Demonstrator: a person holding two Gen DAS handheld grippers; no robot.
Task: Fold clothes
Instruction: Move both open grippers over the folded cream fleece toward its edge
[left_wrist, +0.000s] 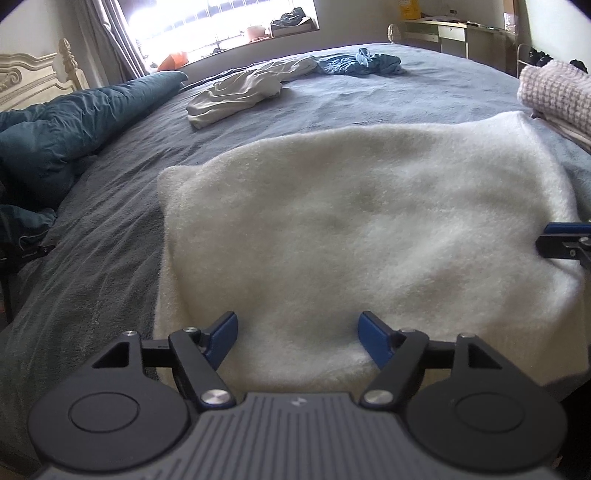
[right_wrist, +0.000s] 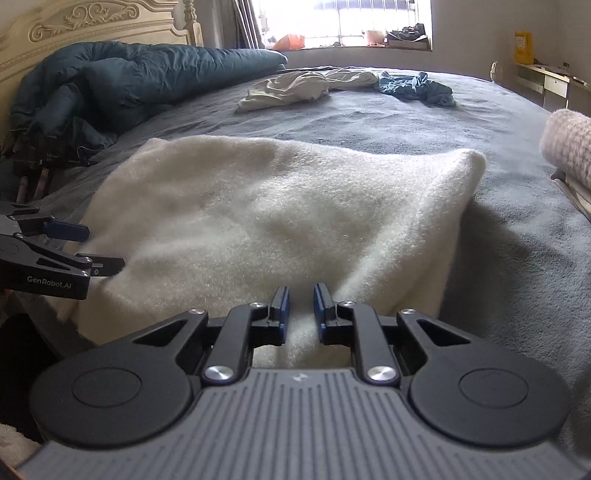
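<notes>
A white fleece garment (left_wrist: 362, 229) (right_wrist: 266, 214) lies spread on the grey-blue bed (left_wrist: 103, 229) (right_wrist: 517, 258). In the left wrist view, my left gripper (left_wrist: 298, 339) is open wide over the garment's near edge, with fleece lying between the two blue pads but not pinched. The right wrist view shows this gripper (right_wrist: 92, 247) at the garment's left edge, jaws apart. My right gripper (right_wrist: 300, 310) has its pads drawn close together with a ridge of fleece squeezed between them at the near edge. Part of it (left_wrist: 561, 240) shows at the garment's right side.
A crumpled cream garment (left_wrist: 236, 96) (right_wrist: 291, 90) and a blue one (left_wrist: 362, 62) (right_wrist: 417, 88) lie farther up the bed. A teal duvet (left_wrist: 74, 122) (right_wrist: 122, 81) is bunched at the left by the headboard (right_wrist: 92, 26). A folded pink-white knit (left_wrist: 554, 96) (right_wrist: 569, 144) sits at the right.
</notes>
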